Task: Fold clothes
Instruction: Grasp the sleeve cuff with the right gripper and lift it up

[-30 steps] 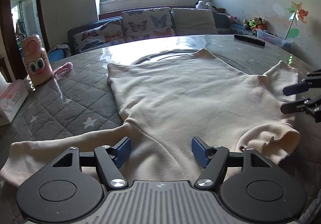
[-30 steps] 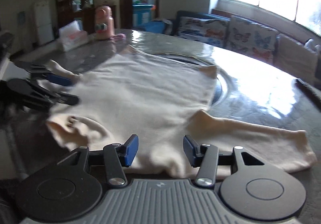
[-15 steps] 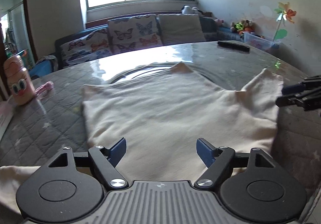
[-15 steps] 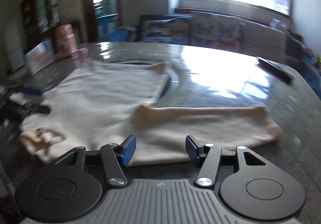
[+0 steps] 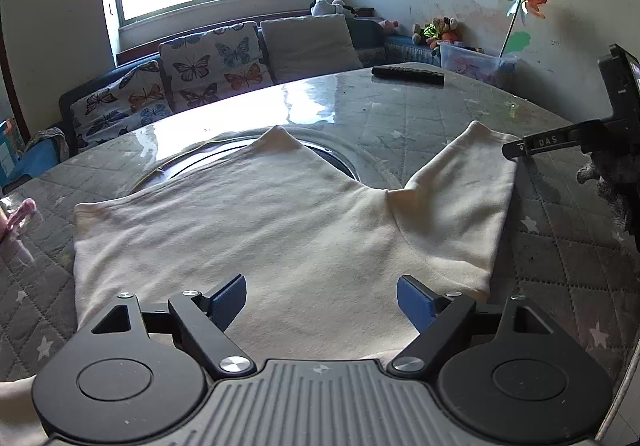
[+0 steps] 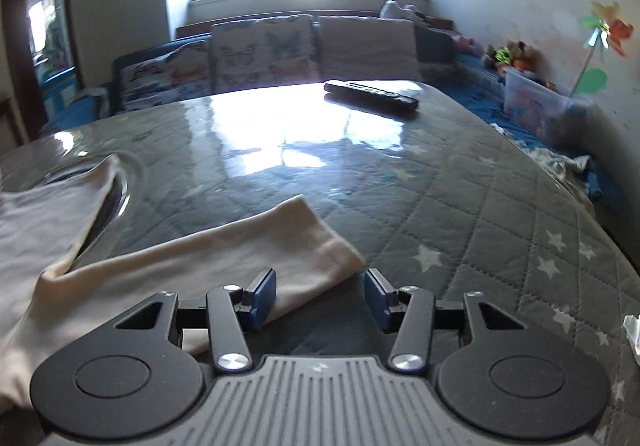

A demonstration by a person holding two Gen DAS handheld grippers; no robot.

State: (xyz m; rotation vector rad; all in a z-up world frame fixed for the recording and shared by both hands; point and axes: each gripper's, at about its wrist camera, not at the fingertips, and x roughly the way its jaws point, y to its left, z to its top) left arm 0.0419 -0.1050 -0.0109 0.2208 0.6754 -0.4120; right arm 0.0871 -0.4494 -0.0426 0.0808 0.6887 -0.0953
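Observation:
A cream long-sleeved shirt [image 5: 280, 230] lies spread flat on the grey quilted table [image 5: 560, 238]. My left gripper [image 5: 320, 300] hovers over the shirt's near part. Its jaws are opening, with only flat cloth below them and nothing pinched. The right sleeve [image 5: 460, 198] runs out to the right, where one finger of my right gripper [image 5: 536, 145] and a gloved hand [image 5: 612, 182] show. In the right wrist view that sleeve's cuff end [image 6: 288, 246] lies just ahead of my right gripper [image 6: 320, 298]. Its jaws are closing, the cuff's corner is by the left pad, and the pads press on nothing.
A black remote control [image 6: 370, 94] lies at the table's far side. A round recess [image 5: 224, 158] sits in the tabletop behind the shirt. A pink object [image 5: 18, 214] is at the left edge. Beyond the table stand a sofa with butterfly cushions [image 5: 216, 62] and a toy box [image 5: 476, 62].
Both views have swung to the right. My left gripper slid along the shirt and its jaws widened. My right gripper travelled out to the end of the sleeve, leaving the shirt's body behind.

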